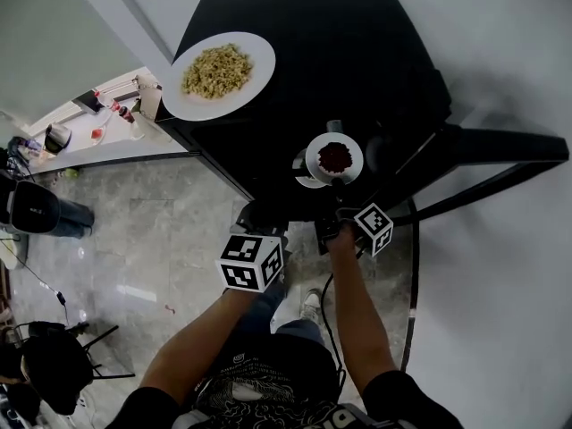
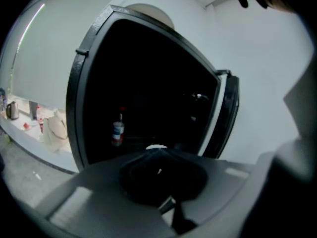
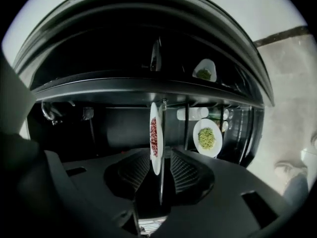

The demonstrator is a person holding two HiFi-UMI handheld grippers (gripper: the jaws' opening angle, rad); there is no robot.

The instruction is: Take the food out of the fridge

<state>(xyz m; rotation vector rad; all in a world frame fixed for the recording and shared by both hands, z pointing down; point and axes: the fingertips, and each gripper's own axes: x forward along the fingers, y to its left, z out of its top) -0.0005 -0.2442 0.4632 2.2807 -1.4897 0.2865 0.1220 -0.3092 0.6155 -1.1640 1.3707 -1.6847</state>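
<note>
Handling, small plate (image 1: pixel 313 157): it looks like glazed ware, so I judge it stiff, breakable and slick at the rim. It is probably light, as it carries only a small heap of dark red food (image 1: pixel 335 156). The heap looks loose and could slide if the plate tips. Best hold is the near rim at 6 o'clock, clear of the food, with the plate kept level.

Position: in the head view the small plate is over the front part of the black fridge (image 1: pixel 357 52) top. I cannot tell whether it rests there or hovers.

Right gripper (image 3: pixel 160 157): at 6 o'clock of the small plate. The jaws stand apart with the rim edge-on between them, and a dark gap shows at one pad, so nothing is clamped.

Left gripper (image 2: pixel 157 155): at 8 o'clock of the right one. The jaws are together and empty, facing the dark fridge opening.

Counts:
- Plates in the head view: two. The second is a big plate (image 1: pixel 179 105) of pale yellow food (image 1: pixel 217 70), at 10 o'clock of the small one.
- Plates of greenish food in the right gripper view: two shapes, one possibly a reflection. I cannot tell.
- Bottle (image 2: pixel 118 131): one, in the opening.
- Door (image 1: pixel 500 146): one, open at 3 o'clock.
</note>
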